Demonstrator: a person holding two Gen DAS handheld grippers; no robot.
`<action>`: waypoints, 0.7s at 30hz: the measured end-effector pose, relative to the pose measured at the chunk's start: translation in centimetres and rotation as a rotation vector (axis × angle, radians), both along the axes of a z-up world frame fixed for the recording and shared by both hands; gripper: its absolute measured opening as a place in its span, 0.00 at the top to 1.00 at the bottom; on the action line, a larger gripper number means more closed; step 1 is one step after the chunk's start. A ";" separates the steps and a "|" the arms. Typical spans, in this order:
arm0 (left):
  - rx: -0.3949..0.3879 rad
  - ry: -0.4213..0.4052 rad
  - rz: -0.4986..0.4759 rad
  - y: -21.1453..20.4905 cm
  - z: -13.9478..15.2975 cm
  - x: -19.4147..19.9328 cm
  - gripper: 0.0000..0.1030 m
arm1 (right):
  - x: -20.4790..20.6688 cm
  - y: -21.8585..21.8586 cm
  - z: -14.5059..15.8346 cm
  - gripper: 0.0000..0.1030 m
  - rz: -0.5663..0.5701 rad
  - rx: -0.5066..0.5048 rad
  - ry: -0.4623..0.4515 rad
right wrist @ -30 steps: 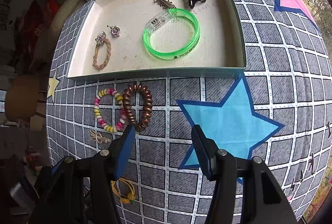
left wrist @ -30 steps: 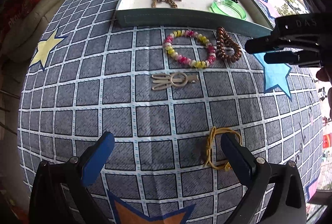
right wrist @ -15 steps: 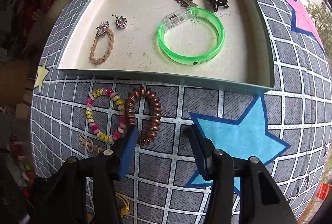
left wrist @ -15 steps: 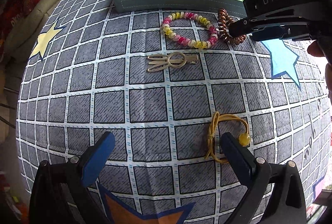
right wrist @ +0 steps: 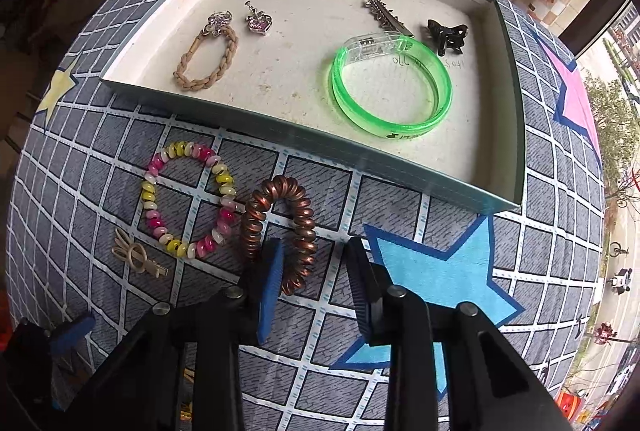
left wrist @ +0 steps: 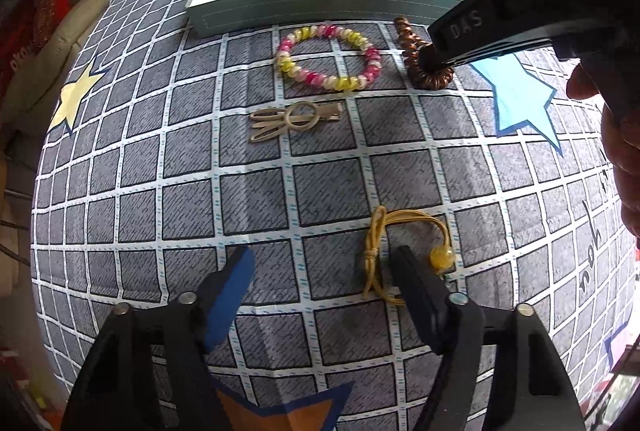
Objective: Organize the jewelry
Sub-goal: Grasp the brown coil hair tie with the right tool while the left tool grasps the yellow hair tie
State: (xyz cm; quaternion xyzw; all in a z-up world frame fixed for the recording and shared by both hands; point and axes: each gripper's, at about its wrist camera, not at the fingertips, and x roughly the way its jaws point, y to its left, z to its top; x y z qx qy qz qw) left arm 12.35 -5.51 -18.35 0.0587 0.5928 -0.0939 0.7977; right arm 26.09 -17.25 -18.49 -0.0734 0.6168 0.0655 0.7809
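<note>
A brown spiral hair tie [right wrist: 298, 231] lies on the checked cloth in front of the tray [right wrist: 280, 133]. My right gripper [right wrist: 314, 263] is open, low over the cloth, its left finger inside the tie's loop and the near side of the coil between the jaws; it also shows in the left wrist view [left wrist: 434, 61] pressing on the tie [left wrist: 414, 47]. My left gripper [left wrist: 324, 267] is open, its right finger beside a yellow cord with a bead [left wrist: 380, 231]. A pink and yellow bead bracelet [left wrist: 328, 57] and a beige hair clip [left wrist: 296, 117] lie between.
The tray holds a green bangle [right wrist: 392, 87], a braided beige bracelet [right wrist: 208, 61], a small pink charm [right wrist: 259, 23], a silver clip [right wrist: 386, 16] and a black claw clip [right wrist: 446, 35]. A blue star [right wrist: 440, 271] is printed on the cloth at right.
My right gripper has moved down and forward onto the brown hair tie, its left finger now inside the loop. My left gripper has come lower and narrowed a little by the yellow cord.
</note>
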 end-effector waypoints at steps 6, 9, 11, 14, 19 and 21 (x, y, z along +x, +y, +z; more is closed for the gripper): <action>-0.008 0.002 -0.036 -1.0 0.3 -0.3 0.42 | -0.1 -0.2 0.0 0.87 -0.013 0.037 0.003; -0.009 0.001 -0.056 -1.8 0.4 -0.5 0.59 | -0.8 -1.4 0.2 0.87 -0.046 0.095 0.011; -0.012 0.002 -0.070 -2.5 0.5 -0.4 0.72 | -1.5 -2.1 0.6 0.87 -0.057 0.119 0.012; -0.079 0.026 -0.068 -3.6 1.1 0.3 0.82 | -2.5 -2.9 1.2 0.87 -0.075 0.142 0.014; -0.171 0.033 -0.023 -2.3 2.0 1.1 0.82 | -4.5 -4.5 2.0 0.87 -0.114 0.189 0.025; -0.197 0.030 -0.006 -1.7 2.2 1.4 0.82 | -5.1 -4.9 2.2 0.87 -0.130 0.206 0.029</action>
